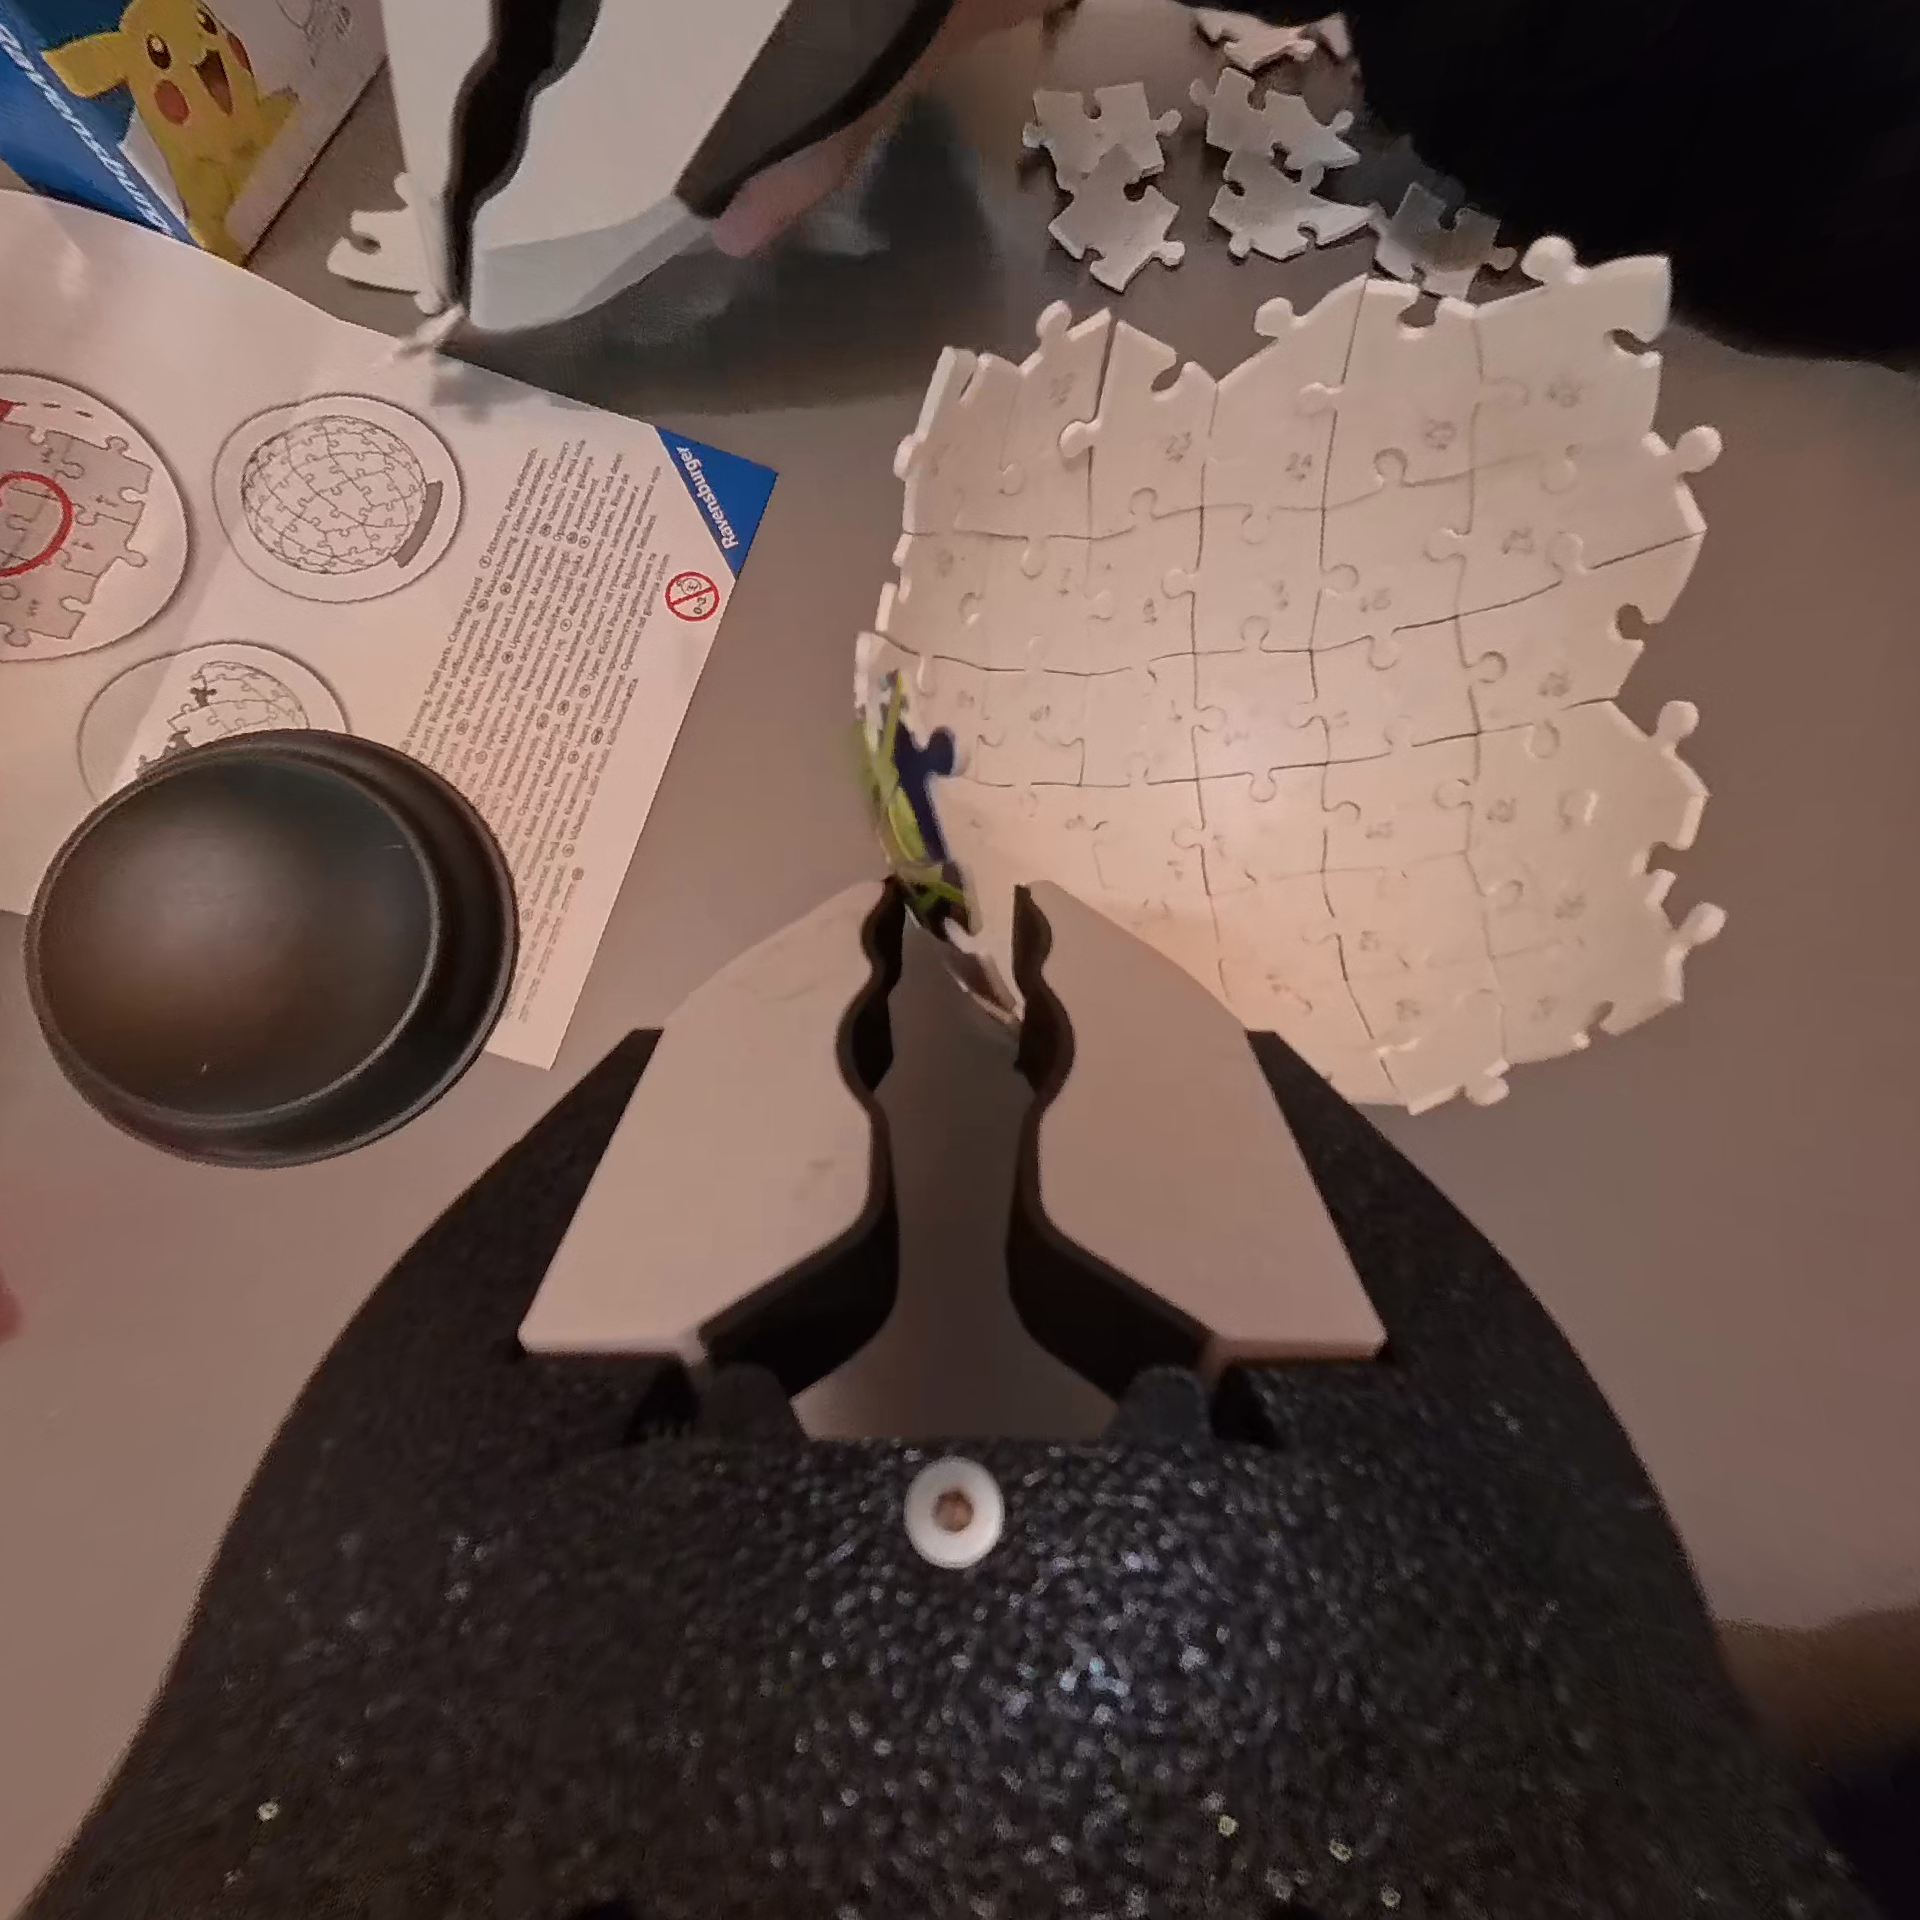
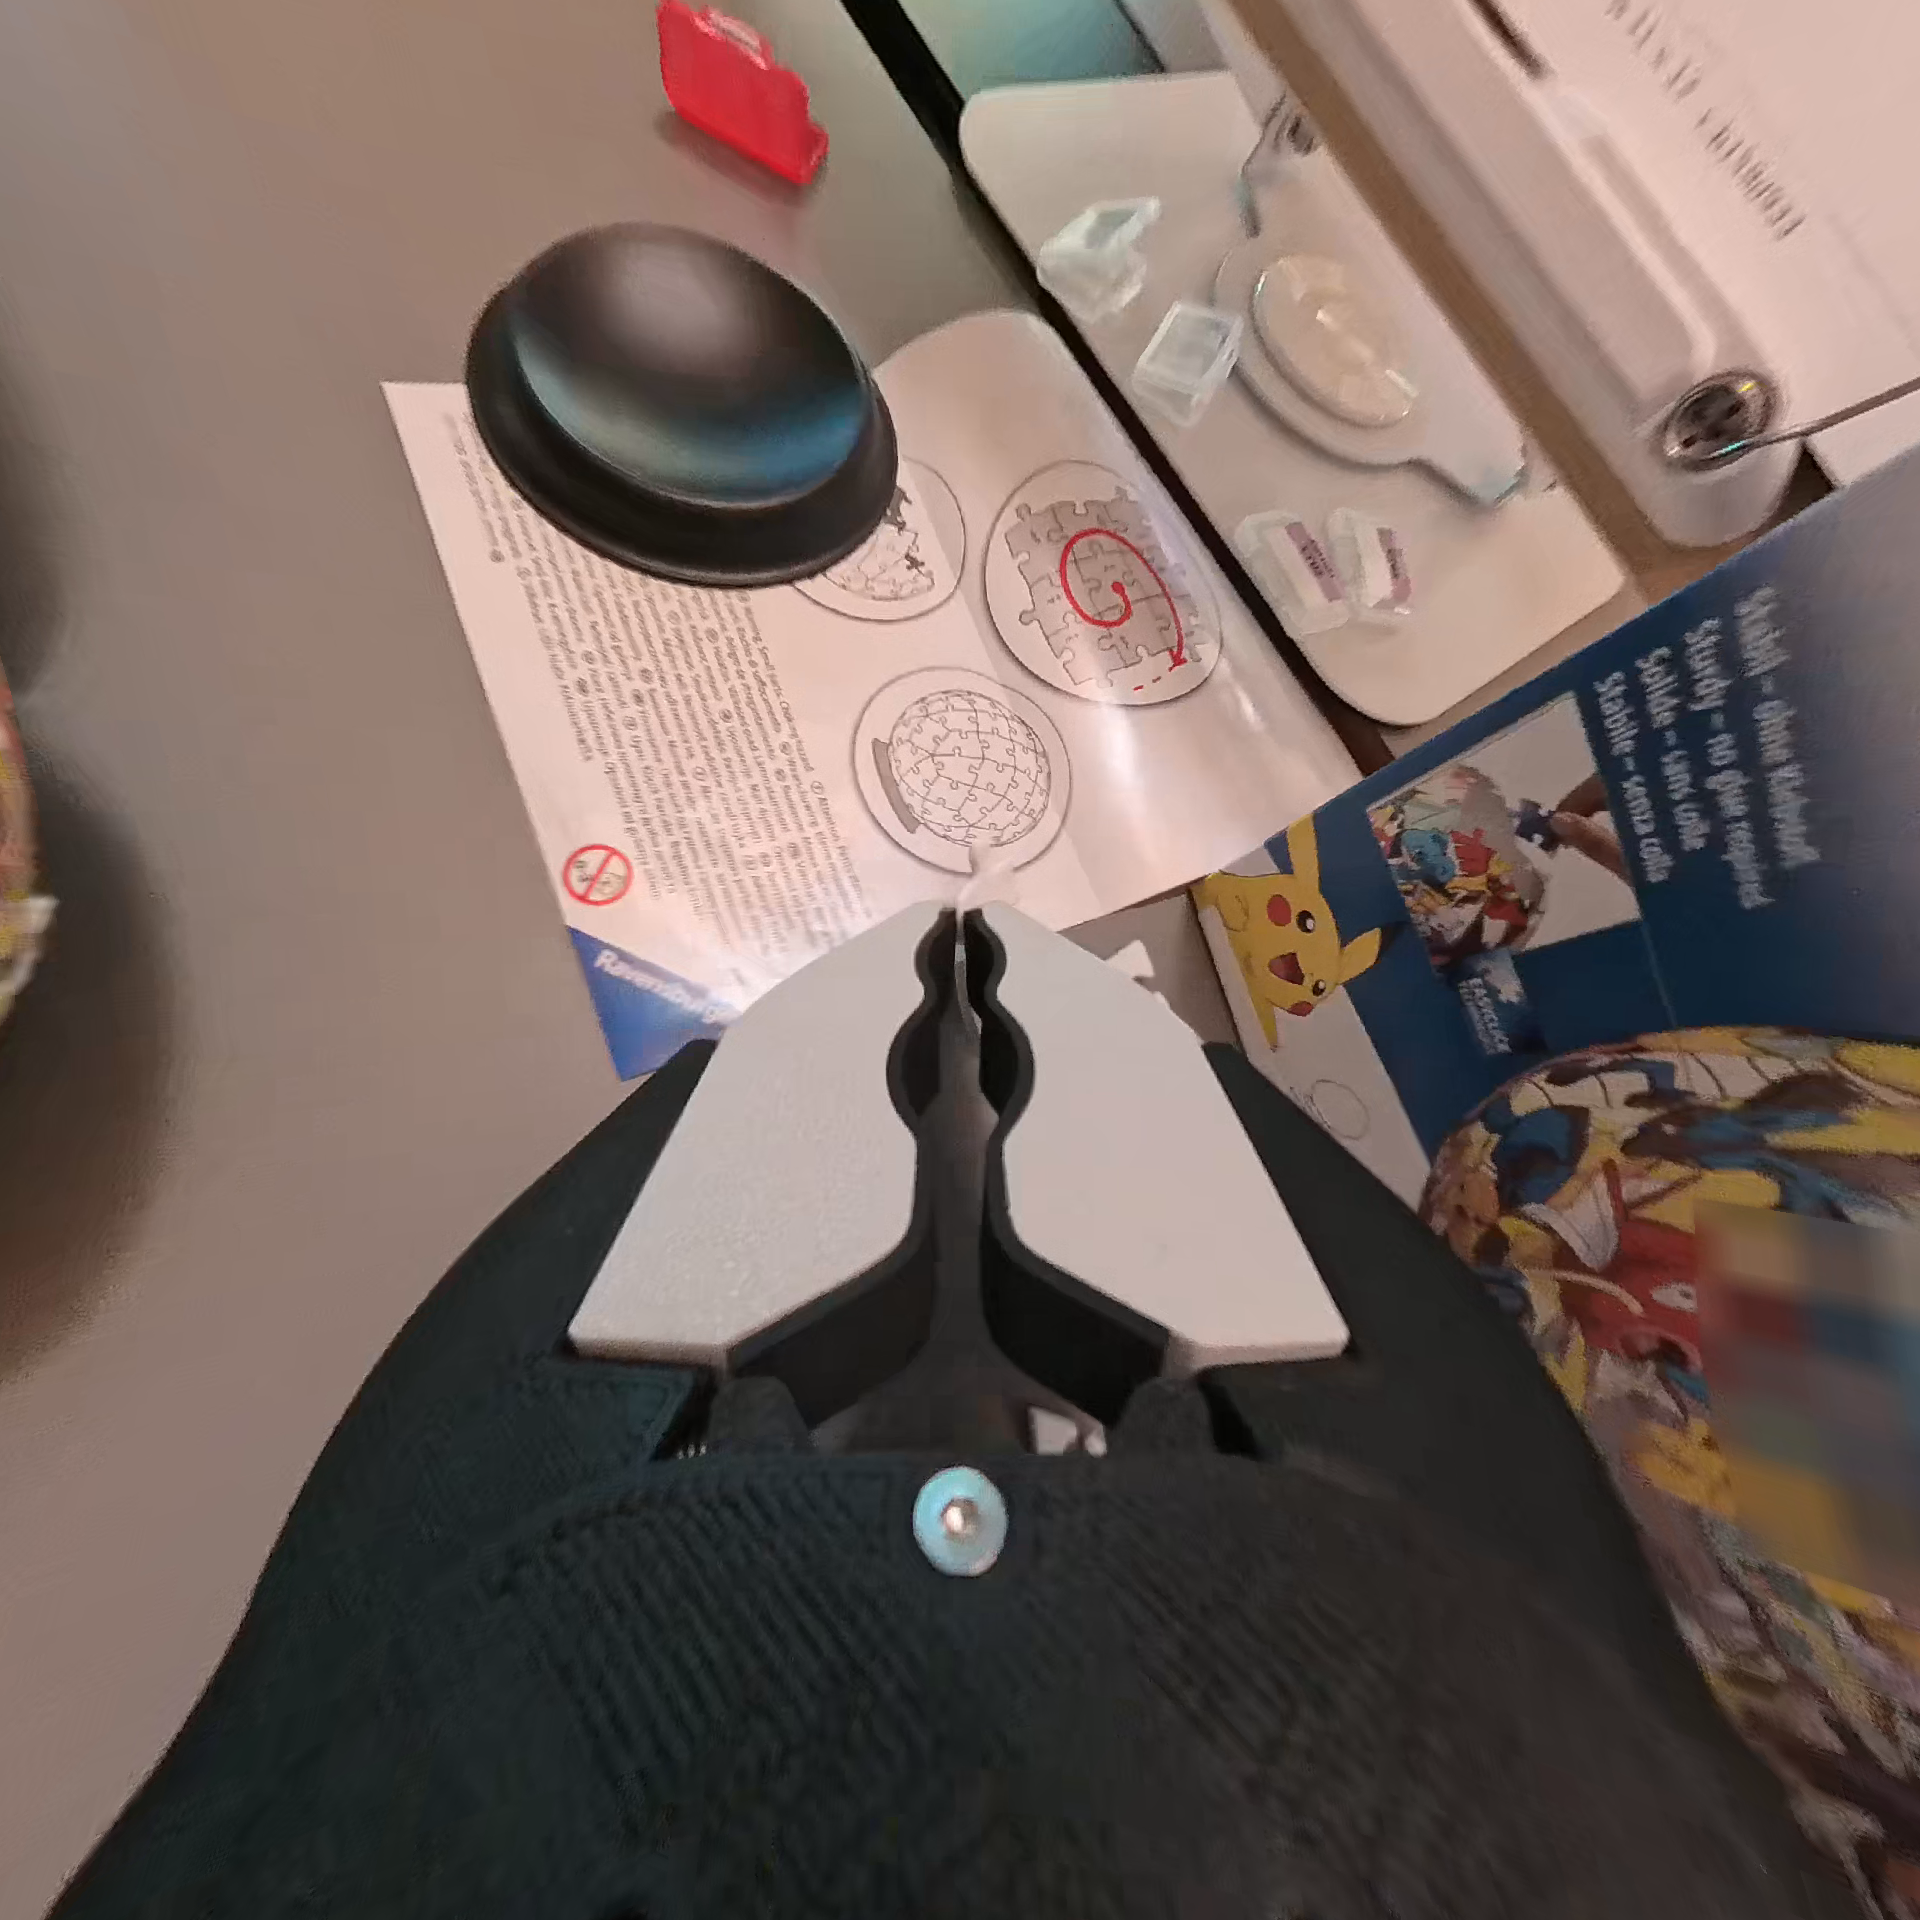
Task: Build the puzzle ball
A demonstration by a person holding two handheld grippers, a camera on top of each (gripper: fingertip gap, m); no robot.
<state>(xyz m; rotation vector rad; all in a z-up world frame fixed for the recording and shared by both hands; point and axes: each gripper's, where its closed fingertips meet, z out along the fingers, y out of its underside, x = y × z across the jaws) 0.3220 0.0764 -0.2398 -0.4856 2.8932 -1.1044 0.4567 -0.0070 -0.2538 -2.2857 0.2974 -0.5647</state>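
Note:
The partly built puzzle ball (image 1: 1299,675) lies as a curved shell, its white inside towards me in the left wrist view. My left gripper (image 1: 956,904) is open. The shell's coloured edge (image 1: 914,831) stands slanted between its fingers, and a gap shows beside the left pad. My right gripper (image 2: 961,920) is shut on a white puzzle piece (image 2: 982,873) that sticks out past its tips, above the instruction sheet (image 2: 831,748). That gripper (image 1: 452,307) also shows at the top of the left wrist view, with the piece (image 1: 384,249) in it.
A black round stand (image 1: 260,935) sits on the instruction sheet (image 1: 416,582); it also shows in the right wrist view (image 2: 675,405). The puzzle box (image 2: 1662,779) is at the right. Several loose white pieces (image 1: 1195,177) lie beyond the shell. A red object (image 2: 743,88) and a white tray (image 2: 1455,665) lie farther off. The tips of one gripper are about 15 cm away from the tips of the other.

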